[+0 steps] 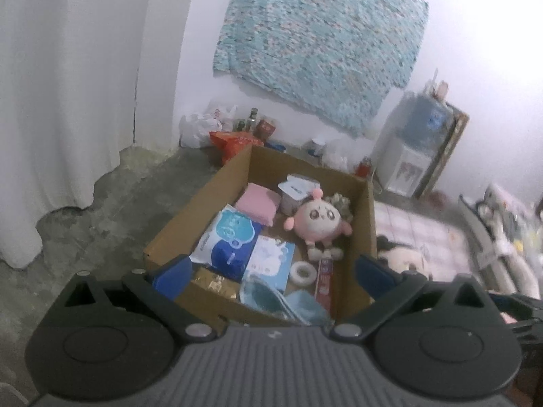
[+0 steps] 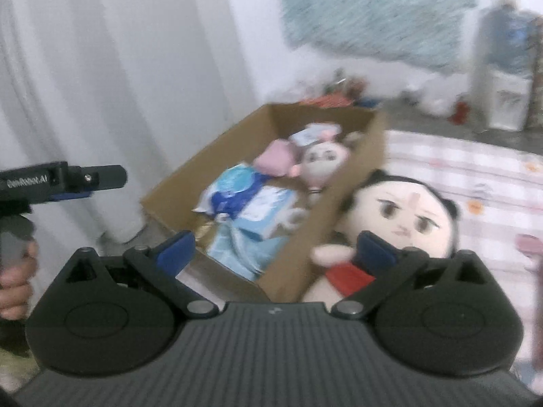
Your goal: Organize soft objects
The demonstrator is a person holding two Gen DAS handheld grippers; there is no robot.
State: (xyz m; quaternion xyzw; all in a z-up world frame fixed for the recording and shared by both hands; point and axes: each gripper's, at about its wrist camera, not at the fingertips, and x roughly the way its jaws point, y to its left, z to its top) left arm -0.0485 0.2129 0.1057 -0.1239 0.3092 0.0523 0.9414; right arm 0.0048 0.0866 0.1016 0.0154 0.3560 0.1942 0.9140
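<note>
Hovering w/ jaws spread wide & empty, left gripper (image 1: 269, 273) and right gripper (image 2: 276, 249) face the brown cardboard box (image 2: 342, 203); black-haired cloth doll (image 2: 404, 213) lies just right of it, so approach low, pinch its body, not hair.

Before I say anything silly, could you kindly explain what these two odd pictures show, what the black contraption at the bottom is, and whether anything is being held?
There is no robot here: a person carries a hand-held gripper in each hand, each with a wide-angle camera looking along its two blue-padded fingers.

One picture looks out from the left gripper, the other from the right gripper. Both stand open with nothing between the fingers.

Ahead sits a cardboard box on the floor, holding a pink plush toy, a pink pad, blue-and-white packets and a roll of tape.

A dark-haired doll lies outside the box, against its right wall, on a checked cloth.

At the right view's left edge, a hand holds the other gripper.
</note>
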